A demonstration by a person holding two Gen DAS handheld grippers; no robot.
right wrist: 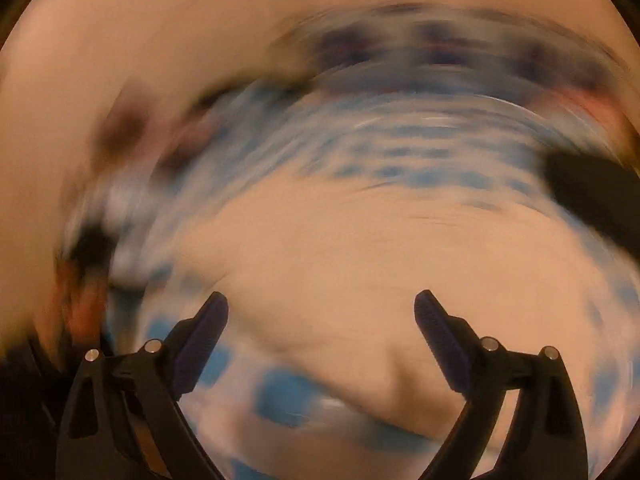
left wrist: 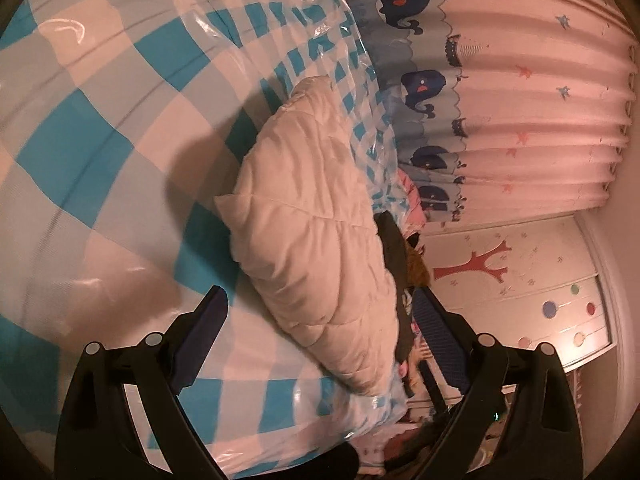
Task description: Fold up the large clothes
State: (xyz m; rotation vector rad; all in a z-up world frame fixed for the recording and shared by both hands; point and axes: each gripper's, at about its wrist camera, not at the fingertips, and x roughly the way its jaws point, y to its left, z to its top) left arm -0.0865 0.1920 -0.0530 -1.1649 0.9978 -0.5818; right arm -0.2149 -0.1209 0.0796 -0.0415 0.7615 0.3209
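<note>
A white quilted padded garment (left wrist: 312,236) lies folded in a thick bundle on a blue-and-white checked plastic sheet (left wrist: 92,152). My left gripper (left wrist: 320,300) is open, its fingers spread to either side of the bundle's near end, not touching it. In the right wrist view everything is smeared by motion; a pale mass that looks like the same garment (right wrist: 340,264) lies ahead on the checked sheet (right wrist: 288,396). My right gripper (right wrist: 320,304) is open and empty above it.
A pink curtain with blue whales (left wrist: 500,92) hangs beyond the sheet's far edge. A dark cloth and a brown furry thing (left wrist: 416,264) lie against the garment. A white cabinet with a red tree (left wrist: 520,280) stands behind. A dark blurred shape (right wrist: 592,196) is at the right.
</note>
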